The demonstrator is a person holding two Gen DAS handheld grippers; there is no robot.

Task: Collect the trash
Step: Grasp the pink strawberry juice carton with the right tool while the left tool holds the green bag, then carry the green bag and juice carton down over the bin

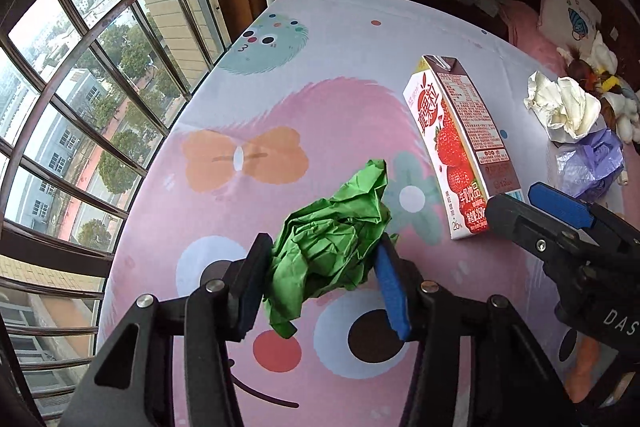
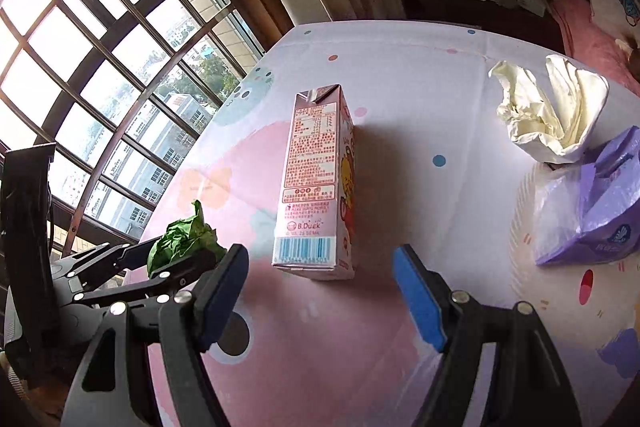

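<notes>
Crumpled green paper (image 1: 332, 251), upright strawberry carton (image 1: 456, 147)

crumpled green paper (image 1: 332, 247), glossy printed carton (image 1: 460, 147), smooth printed tablecloth (image 1: 340, 39)

carton (image 2: 316, 187) ahead, bare cloth (image 2: 400, 87) beyond

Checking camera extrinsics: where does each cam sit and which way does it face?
Left wrist: on the left gripper, looking steeply down its fingers at the green paper wad between them; right gripper intrudes at right.
Right wrist: on the right gripper, looking down at the upright milk carton beyond its open fingers; left gripper shows at left.
Shared: carton, wad, white crumpled paper, purple bag, tablecloth.
</notes>
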